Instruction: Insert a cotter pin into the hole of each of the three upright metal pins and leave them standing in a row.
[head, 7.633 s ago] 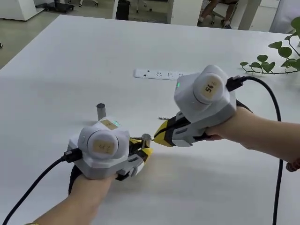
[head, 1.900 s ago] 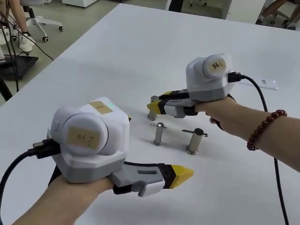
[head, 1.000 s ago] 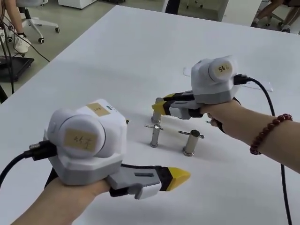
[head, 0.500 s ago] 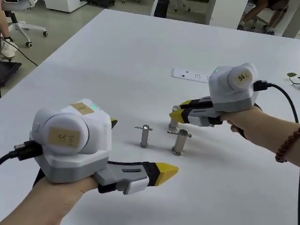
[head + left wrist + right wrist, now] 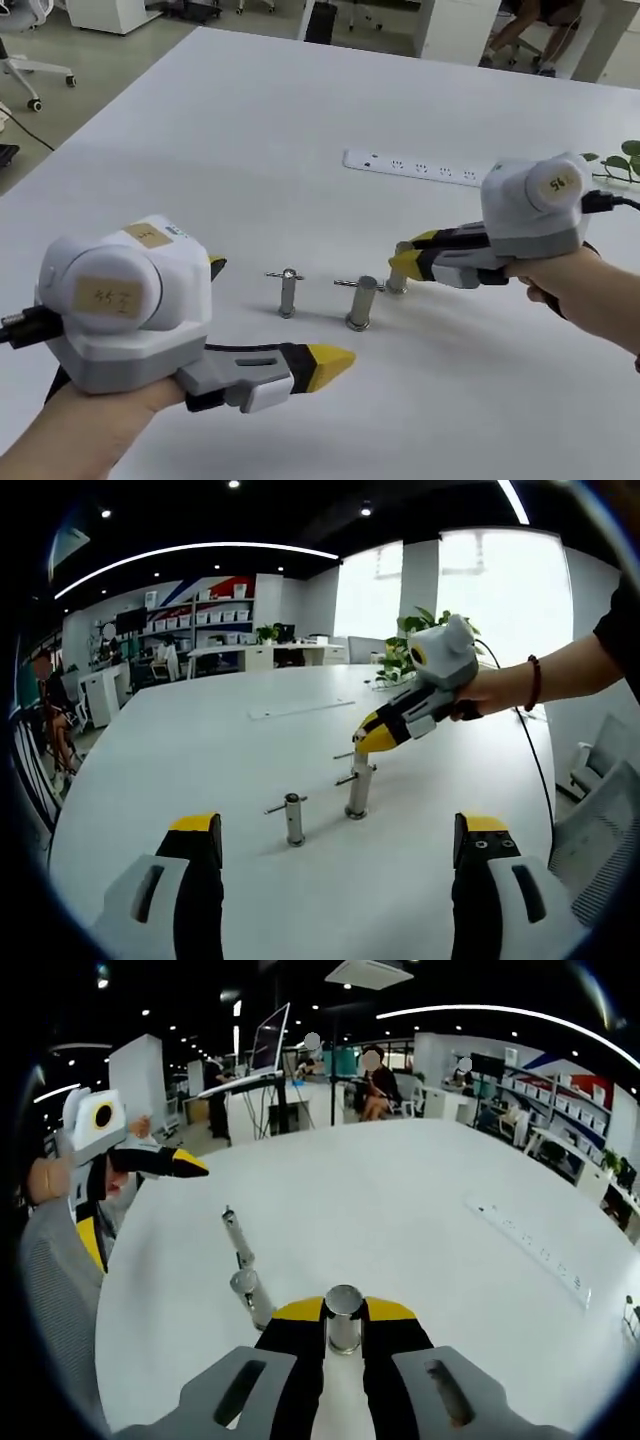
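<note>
Nearest, the left gripper (image 5: 337, 828) hangs over the white table (image 5: 230, 130) with its jaws spread wide and nothing between them. Beyond it the left pin (image 5: 288, 294) and the middle pin (image 5: 360, 303) stand upright, each with a cotter pin (image 5: 277, 273) through its top. Just beside the middle one, the right gripper (image 5: 404, 262) is clenched on the third pin (image 5: 343, 1322), also upright on the table, and a power strip (image 5: 420, 167) lies farther back.
</note>
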A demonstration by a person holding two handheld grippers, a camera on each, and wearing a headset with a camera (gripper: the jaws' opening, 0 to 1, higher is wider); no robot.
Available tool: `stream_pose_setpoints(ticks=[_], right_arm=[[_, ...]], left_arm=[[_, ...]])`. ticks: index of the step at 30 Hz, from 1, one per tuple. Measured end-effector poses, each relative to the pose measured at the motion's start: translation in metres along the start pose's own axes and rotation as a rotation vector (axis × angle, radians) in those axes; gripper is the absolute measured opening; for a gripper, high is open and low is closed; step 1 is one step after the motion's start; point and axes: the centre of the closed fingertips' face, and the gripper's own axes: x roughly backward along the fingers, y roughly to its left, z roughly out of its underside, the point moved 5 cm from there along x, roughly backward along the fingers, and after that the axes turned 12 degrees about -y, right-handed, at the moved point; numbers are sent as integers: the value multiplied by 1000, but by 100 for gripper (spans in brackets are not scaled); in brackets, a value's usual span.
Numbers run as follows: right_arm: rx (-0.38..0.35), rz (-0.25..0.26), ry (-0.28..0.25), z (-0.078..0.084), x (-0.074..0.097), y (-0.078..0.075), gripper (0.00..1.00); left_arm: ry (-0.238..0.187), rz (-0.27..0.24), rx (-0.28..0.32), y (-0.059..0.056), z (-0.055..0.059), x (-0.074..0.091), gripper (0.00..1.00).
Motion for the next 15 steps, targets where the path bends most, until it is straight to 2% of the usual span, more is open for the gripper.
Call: stream_pose_setpoints(ticks=[15], right_arm=[[-14,11,-12,13,35,27,8]], left_arm=[[-3,1,-5,1,-1,1,95]])
